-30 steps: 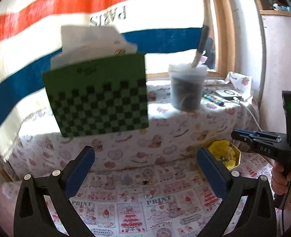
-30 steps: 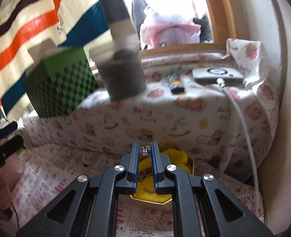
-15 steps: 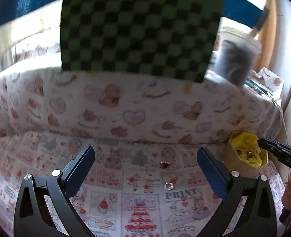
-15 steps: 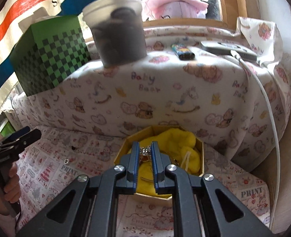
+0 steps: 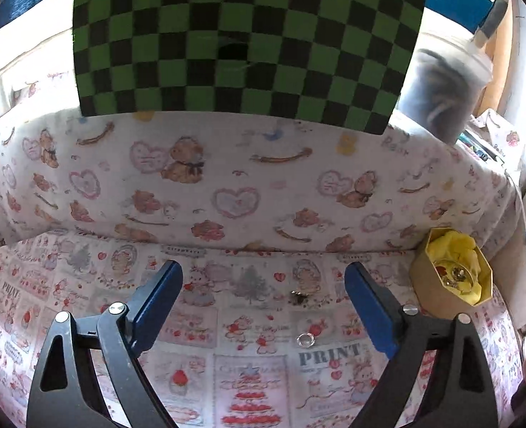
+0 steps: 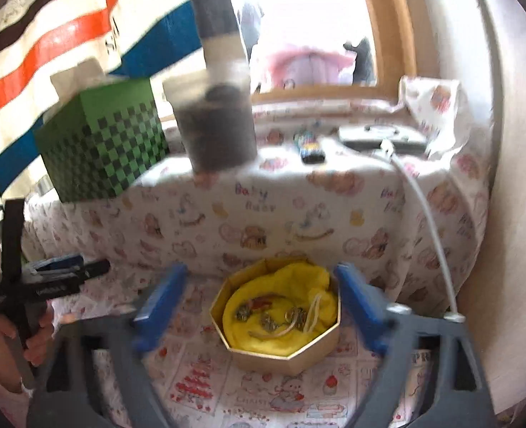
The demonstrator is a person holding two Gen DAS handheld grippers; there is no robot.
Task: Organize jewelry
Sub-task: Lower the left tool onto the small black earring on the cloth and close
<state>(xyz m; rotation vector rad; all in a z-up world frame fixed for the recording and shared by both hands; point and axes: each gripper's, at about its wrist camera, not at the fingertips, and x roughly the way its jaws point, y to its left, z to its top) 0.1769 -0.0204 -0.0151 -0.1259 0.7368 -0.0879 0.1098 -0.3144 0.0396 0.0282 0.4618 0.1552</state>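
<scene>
An octagonal cardboard box [image 6: 320, 355] lined with yellow cloth holds several jewelry pieces [image 6: 268, 317]; it also shows in the left wrist view [image 5: 441, 296] at the right. My right gripper [image 6: 259, 306] is open and empty, hovering over the box. My left gripper [image 5: 263, 296] is open and empty above the printed cloth. A small dark jewelry piece [image 5: 298, 296] and a clear ring [image 5: 305, 339] lie on the cloth between its fingers.
A raised ledge covered in bear-print cloth [image 5: 227, 178] runs behind. On it stand a green checkered box [image 5: 241, 35], a dark cup [image 6: 216, 132], a lighter [image 6: 311, 146] and a white device with cable [image 6: 380, 135]. A wall [image 6: 512, 214] is at the right.
My right gripper has opened and let its jewelry piece go into the box, then pulled back and up. My left gripper has moved closer to the cloth and the loose pieces.
</scene>
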